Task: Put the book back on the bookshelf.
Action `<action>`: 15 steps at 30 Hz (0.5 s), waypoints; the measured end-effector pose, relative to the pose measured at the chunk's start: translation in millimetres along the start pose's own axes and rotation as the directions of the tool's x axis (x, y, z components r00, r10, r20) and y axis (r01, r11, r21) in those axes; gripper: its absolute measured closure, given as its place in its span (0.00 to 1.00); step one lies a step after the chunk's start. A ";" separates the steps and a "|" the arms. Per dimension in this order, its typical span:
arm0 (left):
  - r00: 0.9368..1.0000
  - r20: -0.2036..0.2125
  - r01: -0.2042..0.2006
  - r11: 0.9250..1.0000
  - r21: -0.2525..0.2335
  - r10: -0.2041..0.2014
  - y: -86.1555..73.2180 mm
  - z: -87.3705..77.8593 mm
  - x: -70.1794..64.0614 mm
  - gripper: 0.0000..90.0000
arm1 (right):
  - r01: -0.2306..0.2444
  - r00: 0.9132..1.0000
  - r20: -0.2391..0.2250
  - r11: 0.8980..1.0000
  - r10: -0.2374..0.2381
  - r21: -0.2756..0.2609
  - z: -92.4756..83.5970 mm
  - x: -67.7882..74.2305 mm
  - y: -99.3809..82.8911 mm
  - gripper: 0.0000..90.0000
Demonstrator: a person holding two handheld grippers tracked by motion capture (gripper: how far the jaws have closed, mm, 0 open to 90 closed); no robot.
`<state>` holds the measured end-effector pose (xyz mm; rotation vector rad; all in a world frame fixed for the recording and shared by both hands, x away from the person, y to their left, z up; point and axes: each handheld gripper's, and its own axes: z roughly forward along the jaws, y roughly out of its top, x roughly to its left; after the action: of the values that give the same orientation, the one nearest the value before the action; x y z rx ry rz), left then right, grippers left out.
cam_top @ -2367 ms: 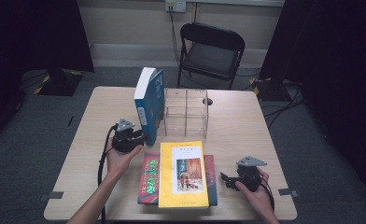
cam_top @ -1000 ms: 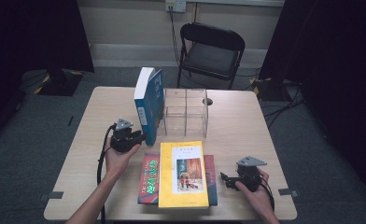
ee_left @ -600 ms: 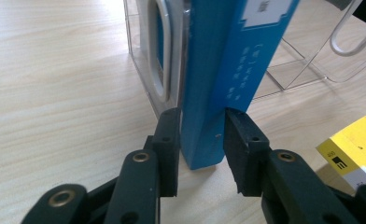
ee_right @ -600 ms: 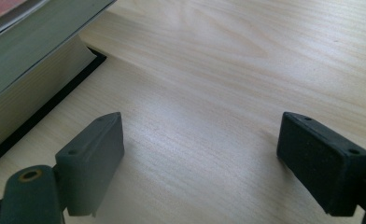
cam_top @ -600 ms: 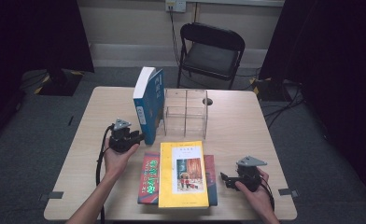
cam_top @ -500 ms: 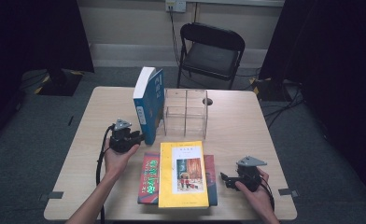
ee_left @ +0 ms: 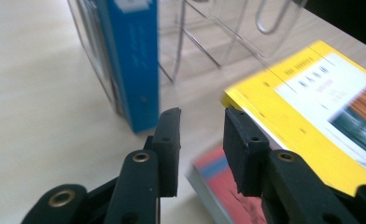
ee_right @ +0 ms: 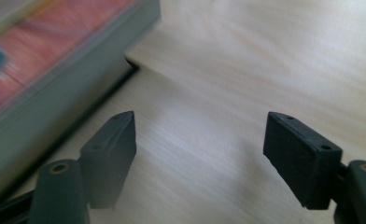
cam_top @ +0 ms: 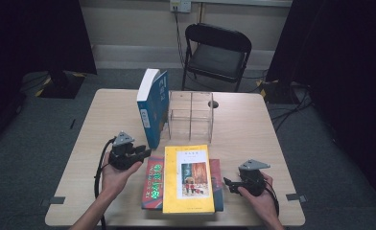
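The yellow paperback book (cam_top: pixel 187 178) lay flat on top of a red hardcover book (cam_top: pixel 152 182) at the near edge of the light wooden worktop (cam_top: pixel 104 120). In the high view, a tall blue book (cam_top: pixel 152 108) stood upright against the left side of a clear acrylic divider rack (cam_top: pixel 192 115). The left hand-held gripper (cam_top: pixel 145 153) sat just left of the stacked books, pointing toward them. The right hand-held gripper (cam_top: pixel 227 183) rested near the right edge of the stack, pointing left.

In the left gripper view, the left hand-held gripper (ee_left: pixel 200 128) stood released, its jaws narrowly parted with nothing between them. The yellow paperback book (ee_left: pixel 312 107) lay just right of the jaws, the red hardcover book (ee_left: pixel 223 191) below them, and the tall blue book (ee_left: pixel 134 60) beyond.

In the right gripper view, the right hand-held gripper (ee_right: pixel 200 140) stood released with its jaws wide apart over bare worktop (ee_right: pixel 246 60). Its jaws had just been closing, with nothing between them. The red hardcover book (ee_right: pixel 55 70) lay to the left of them.

Judged risks: a narrow left jaw gap may fail to admit the yellow cover edge and push the book instead. A grip taken too low may catch both books. Sliding the stack may knock the upright blue book off the rack.
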<state>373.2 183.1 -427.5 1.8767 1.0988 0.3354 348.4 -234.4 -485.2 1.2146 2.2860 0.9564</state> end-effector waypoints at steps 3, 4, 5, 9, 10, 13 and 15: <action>0.999 0.023 -0.029 0.999 0.016 0.028 -3.9 -5.6 -12.3 0.74 | -0.010 1.000 0.003 0.998 0.010 -0.060 -11.2 3.5 12.2 0.35; 0.999 0.037 -0.030 0.999 0.022 0.029 -4.2 -8.0 -15.2 0.74 | -0.024 1.000 -0.001 0.996 0.024 -0.089 -16.1 4.0 16.8 0.37; 0.998 0.053 -0.036 0.999 0.032 0.034 -4.9 -10.0 -17.4 0.73 | -0.039 0.999 -0.017 0.993 0.037 -0.111 -20.2 4.3 21.8 0.37; 0.995 0.087 -0.050 0.998 0.049 0.046 -12.6 -8.5 -29.2 0.69 | -0.038 0.997 -0.075 0.989 0.028 -0.145 -27.7 13.7 41.2 0.38; 0.995 0.094 -0.045 0.998 0.050 0.040 -14.3 -7.0 -31.5 0.69 | -0.036 0.996 -0.091 0.988 0.022 -0.153 -28.0 17.4 46.0 0.38; 0.992 0.120 -0.049 0.996 0.075 0.039 -18.4 0.1 -35.5 0.64 | -0.022 0.991 -0.131 0.984 -0.002 -0.177 -26.5 27.9 59.6 0.39; 0.991 0.123 -0.058 0.995 0.079 0.048 -20.1 3.2 -38.7 0.60 | -0.011 0.989 -0.144 0.981 -0.017 -0.192 -23.5 36.2 66.6 0.40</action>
<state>342.1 154.3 -437.9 1.9750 0.9965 0.2060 352.3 -187.1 -421.6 1.0929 2.2395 1.2697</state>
